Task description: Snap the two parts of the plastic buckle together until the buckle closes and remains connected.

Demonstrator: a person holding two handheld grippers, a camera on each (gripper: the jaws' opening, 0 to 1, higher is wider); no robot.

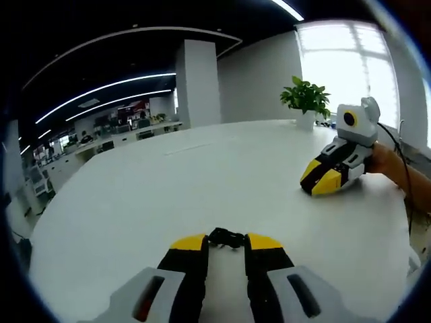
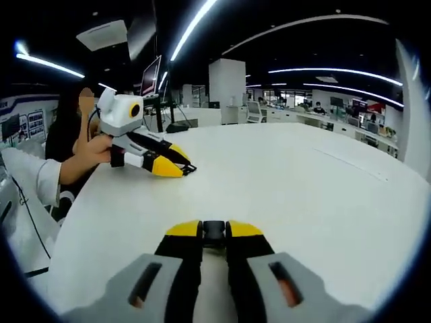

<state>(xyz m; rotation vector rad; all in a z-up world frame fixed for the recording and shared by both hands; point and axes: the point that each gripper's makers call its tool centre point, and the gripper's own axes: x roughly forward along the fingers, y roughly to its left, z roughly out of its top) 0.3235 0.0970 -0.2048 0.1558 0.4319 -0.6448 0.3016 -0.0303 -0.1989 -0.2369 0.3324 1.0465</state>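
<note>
A large white table [image 1: 202,168] in an open-plan office carries the whole scene.

In the left gripper view, the left gripper [image 1: 225,240] rises from the near edge, its yellow-tipped jaws standing a little apart with a small black buckle part [image 1: 226,237] between the tips. The part touches both tips and appears pinched there, low over the tabletop. Further right and farther off, the right gripper [image 1: 322,180] rests on or just above the table with its jaws drawn nearly together; what it carries is too small to tell here. A potted plant [image 1: 306,99] stands at the far right by a bright window.

In the right gripper view, the left gripper sits far left, held by a person's hand [image 2: 94,158] in a white sleeve. Near the middle, the right gripper's own jaws are close together, clamped on the second black buckle part [image 2: 213,232].

The two halves lie well apart, so nothing is joined yet. The likely trouble lies in the meeting: each piece is held only at the jaw tips, so a skewed approach could twist one half loose and drop it. Prongs arriving off line with the socket might jam rather than click. A half-seated latch could also look closed and then pull free.
</note>
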